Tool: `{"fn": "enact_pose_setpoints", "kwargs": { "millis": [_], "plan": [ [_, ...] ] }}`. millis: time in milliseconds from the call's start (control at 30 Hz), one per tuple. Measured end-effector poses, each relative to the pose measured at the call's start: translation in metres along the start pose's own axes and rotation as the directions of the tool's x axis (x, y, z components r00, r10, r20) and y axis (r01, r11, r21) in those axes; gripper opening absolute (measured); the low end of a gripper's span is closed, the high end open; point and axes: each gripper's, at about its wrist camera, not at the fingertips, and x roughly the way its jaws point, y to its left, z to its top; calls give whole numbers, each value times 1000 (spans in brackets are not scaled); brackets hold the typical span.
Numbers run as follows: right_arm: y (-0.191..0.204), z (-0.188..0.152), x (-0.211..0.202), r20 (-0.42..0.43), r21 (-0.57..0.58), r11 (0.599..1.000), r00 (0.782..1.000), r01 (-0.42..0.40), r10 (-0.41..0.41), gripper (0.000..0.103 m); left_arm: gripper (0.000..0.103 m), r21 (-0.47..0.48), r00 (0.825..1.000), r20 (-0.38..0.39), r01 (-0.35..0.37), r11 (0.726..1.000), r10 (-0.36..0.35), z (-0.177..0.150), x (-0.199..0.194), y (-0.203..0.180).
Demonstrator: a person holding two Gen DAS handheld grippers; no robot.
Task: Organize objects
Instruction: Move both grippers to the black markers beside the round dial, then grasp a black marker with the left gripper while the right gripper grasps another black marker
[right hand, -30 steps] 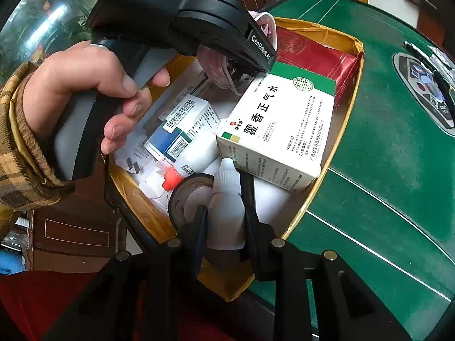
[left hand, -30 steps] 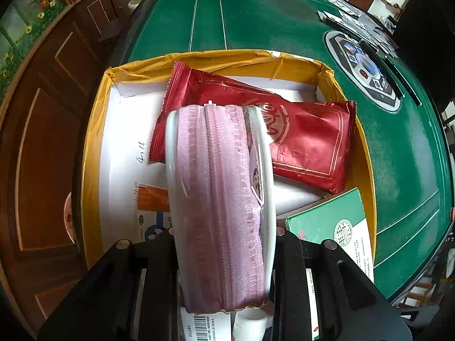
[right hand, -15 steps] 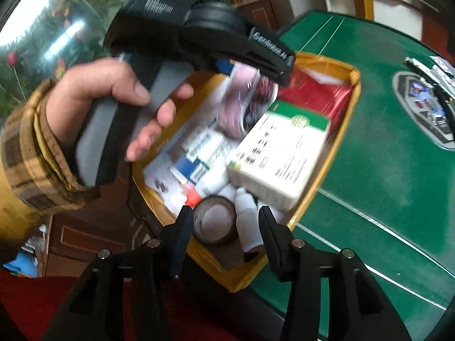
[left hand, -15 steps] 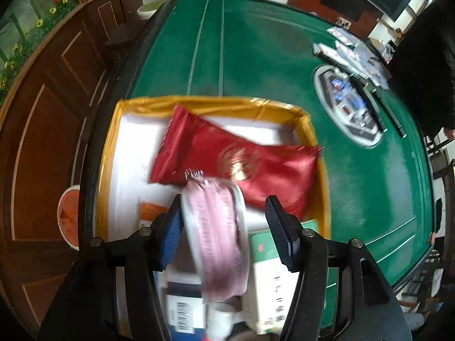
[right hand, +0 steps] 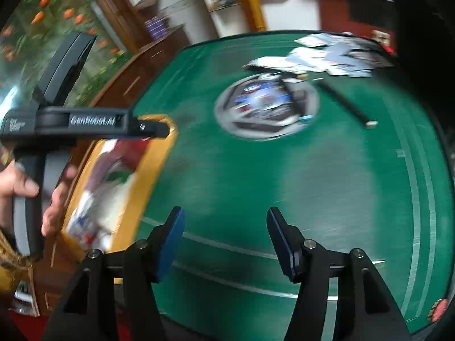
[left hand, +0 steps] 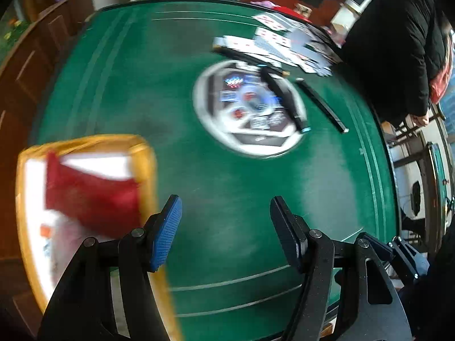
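Green table (left hand: pixel 227 199) fills both views. The box (left hand: pixel 148 170), yellow-rimmed, sits at about 8 o'clock in the left view and 9 o'clock in the right one (right hand: pixel 159 170), right at the table's near edge. Everything's motion-blurred, so don't trust fine detail.

Inside the box there's a red pouch (left hand: pixel 91 196) plus a jumble of white and blue packets I can't tell apart.

Both tongs are released with nothing between the fingers: left gripper (left hand: pixel 224 218) and right gripper (right hand: pixel 224 227) each hang over bare felt, beside the box rather than above it.

My read is the box looks loaded and the hands are off it, so the job is close to done or there's more stuff to fetch. If it's the latter, go slow and line the fingers up squarely before closing.

Other stuff: round console (left hand: pixel 250 110) at 12 o'clock mid-table, playing cards (left hand: pixel 273 45) and two black sticks (left hand: pixel 321 105) beyond it, all well apart from the box. A person in black (left hand: pixel 392 48) stands at 2 o'clock. Nothing is blocking the box.
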Motion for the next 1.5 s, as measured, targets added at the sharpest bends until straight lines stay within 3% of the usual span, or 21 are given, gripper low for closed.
{"fn": "enact_pose_setpoints", "kwargs": {
  "millis": [200,400,467,667,733,800,900,967,1033,1233,1333,1433,1500],
  "plan": [
    [-57,0,-27,44,93,995,999,22,-26,60,65,12,1000,-16,14,1000,-14,51,52,-67],
    [-89,-4,-27,35,115,993,999,13,-17,60,63,-44,997,4,-71,997,71,101,110,-92],
    [-100,-2,-24,29,105,994,999,25,-28,60,59,-62,994,9,-107,992,108,114,124,-93],
    [-139,13,-24,31,99,995,999,32,-35,61,28,-95,981,-27,-195,976,193,133,156,-88],
    [-148,25,-19,34,73,997,999,39,-41,61,18,-94,978,-11,-209,973,209,131,156,-87],
    [-156,43,-10,40,36,998,998,55,-56,61,15,-88,978,-9,-207,974,207,129,155,-84],
    [-163,69,11,39,-25,997,997,73,-72,59,15,-77,980,-20,-199,977,198,120,153,-77],
    [-165,85,29,20,-61,996,998,63,-62,49,15,-77,982,-31,-186,980,184,110,148,-70],
    [-165,98,48,-2,-89,995,998,55,-55,48,14,-78,985,-38,-168,983,165,98,140,-64],
    [-164,135,97,-44,-100,994,998,38,-43,37,14,-98,992,-68,-113,989,107,43,118,-47],
    [-161,143,118,-71,-113,992,996,52,-61,31,14,-110,993,-82,-94,989,85,19,109,-39],
    [-155,141,122,-61,-157,982,992,104,-114,14,14,-123,993,-96,-78,989,67,-5,100,-31],
    [-150,134,118,-74,-167,980,990,103,-117,13,14,-120,993,-104,-75,990,63,-19,94,-27]
  ]
}}
